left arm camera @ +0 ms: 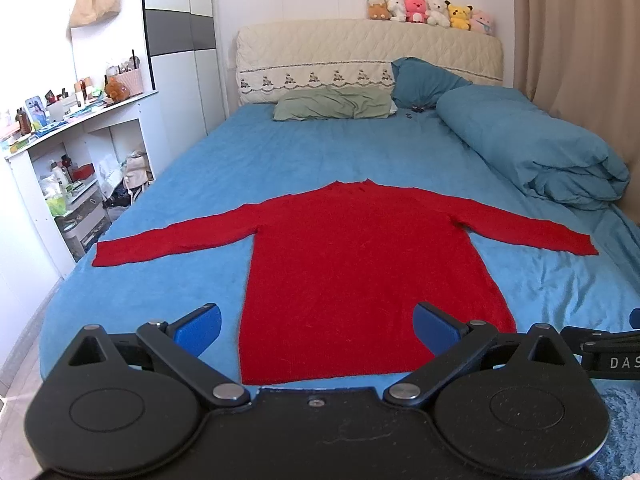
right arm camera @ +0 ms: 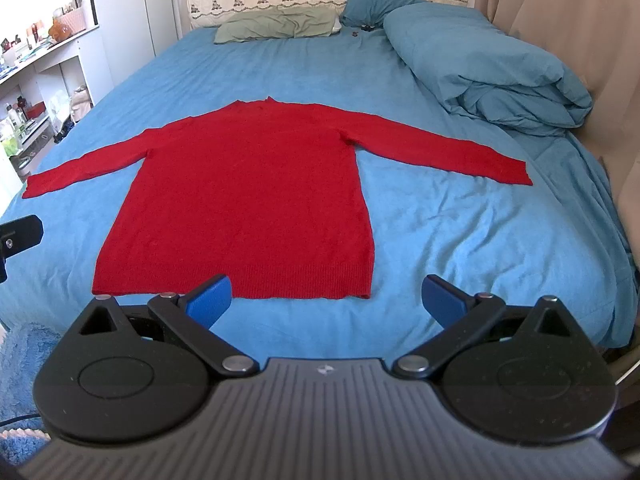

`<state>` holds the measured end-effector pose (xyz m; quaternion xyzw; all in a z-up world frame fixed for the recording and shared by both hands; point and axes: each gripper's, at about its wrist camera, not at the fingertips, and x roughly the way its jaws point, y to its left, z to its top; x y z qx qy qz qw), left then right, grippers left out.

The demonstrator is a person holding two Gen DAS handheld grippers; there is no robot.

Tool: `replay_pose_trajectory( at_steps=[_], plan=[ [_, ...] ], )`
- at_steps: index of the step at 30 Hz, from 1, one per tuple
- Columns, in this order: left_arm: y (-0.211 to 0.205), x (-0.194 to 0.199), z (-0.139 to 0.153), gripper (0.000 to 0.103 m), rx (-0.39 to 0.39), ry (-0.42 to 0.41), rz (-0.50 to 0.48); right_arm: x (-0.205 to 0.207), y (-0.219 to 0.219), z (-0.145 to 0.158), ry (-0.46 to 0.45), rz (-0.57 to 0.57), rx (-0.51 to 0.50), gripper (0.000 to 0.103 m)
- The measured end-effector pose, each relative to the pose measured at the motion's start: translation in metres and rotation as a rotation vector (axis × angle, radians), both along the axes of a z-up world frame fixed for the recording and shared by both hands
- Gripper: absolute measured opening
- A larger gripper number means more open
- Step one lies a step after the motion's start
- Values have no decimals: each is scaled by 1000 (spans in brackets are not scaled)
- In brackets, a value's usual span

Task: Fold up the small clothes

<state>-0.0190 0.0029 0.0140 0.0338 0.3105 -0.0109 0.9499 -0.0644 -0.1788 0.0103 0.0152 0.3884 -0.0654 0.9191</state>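
A red long-sleeved sweater (left arm camera: 360, 264) lies flat on the blue bed (left arm camera: 320, 148), sleeves spread to both sides, hem toward me. My left gripper (left arm camera: 316, 326) is open and hovers just short of the hem, over its left half. In the right wrist view the same sweater (right arm camera: 248, 200) lies ahead. My right gripper (right arm camera: 327, 300) is open above the bed near the hem's right corner. Nothing is held between either pair of blue fingertips. The right gripper's edge shows at the left wrist view's right border.
A rolled blue duvet (left arm camera: 532, 148) lies along the bed's right side, with a green pillow (left arm camera: 332, 104) and a blue pillow (left arm camera: 424, 80) at the headboard. Plush toys (left arm camera: 432, 12) sit on top of it. White shelves (left arm camera: 68, 168) full of items stand left. A curtain (right arm camera: 560, 12) hangs right.
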Motion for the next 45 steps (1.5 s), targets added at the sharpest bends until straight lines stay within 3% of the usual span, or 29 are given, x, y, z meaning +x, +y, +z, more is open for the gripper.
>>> replay_pose_trajectory(
  at_steps=[10, 16, 22, 30, 37, 45],
  plan=[
    [-3, 0, 2, 103, -1, 2, 2, 0, 2, 2, -2, 2, 1, 103],
    [-7, 13, 19, 103, -20, -14, 1, 1, -6, 14, -27, -7, 22, 103],
    [-26, 66, 37, 103, -36, -51, -38, 26, -36, 29, -69, -56, 38, 103],
    [-62, 176, 33, 103, -82, -69, -85, 105, -103, 22, -110, -183, 66, 103],
    [-93, 291, -16, 103, -118, -14, -85, 193, -180, -29, -112, -355, 87, 103],
    [-109, 395, -88, 103, -160, 67, -15, 274, -275, -133, -105, -537, 217, 103]
  ],
)
